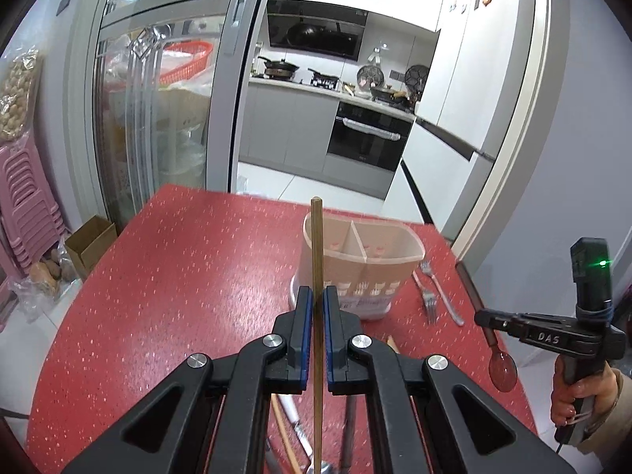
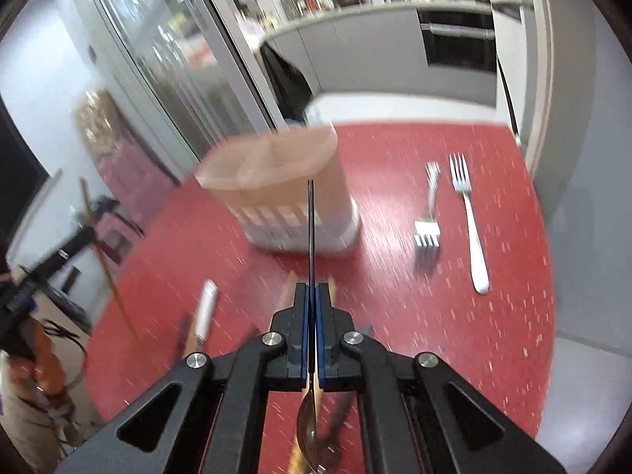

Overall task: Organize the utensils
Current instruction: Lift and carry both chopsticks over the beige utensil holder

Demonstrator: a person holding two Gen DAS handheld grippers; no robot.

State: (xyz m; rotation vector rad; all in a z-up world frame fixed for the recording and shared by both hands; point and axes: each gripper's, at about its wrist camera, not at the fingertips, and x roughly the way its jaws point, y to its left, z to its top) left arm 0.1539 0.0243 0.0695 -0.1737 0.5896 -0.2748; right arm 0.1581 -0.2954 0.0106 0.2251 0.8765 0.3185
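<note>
Both tools have picked up and are carrying. The left gripper (image 1: 315, 296) has its jaws clamped on a chopstick (image 1: 316, 245); the right gripper (image 2: 312, 290) has its jaws pressed shut on a spoon (image 2: 310, 217), bowl trailing behind. Both tilt downward over the red worktop (image 1: 177, 276). Next, I judge, each piece must be lowered into the holder (image 1: 355, 272) beyond, by two forks (image 2: 468, 213).

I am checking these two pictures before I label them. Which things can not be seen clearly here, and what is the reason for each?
- Utensils under the left gripper, left wrist view: its arms cover them and the bottom edge cuts them off.
- Chopstick lower end: cut off by the bottom edge.
- Holder, right wrist view: motion blur hides its divider and print.
- Spoon bowl in the right gripper: partly off the bottom edge.
- Holder's compartment floors: hidden by its walls.
</note>
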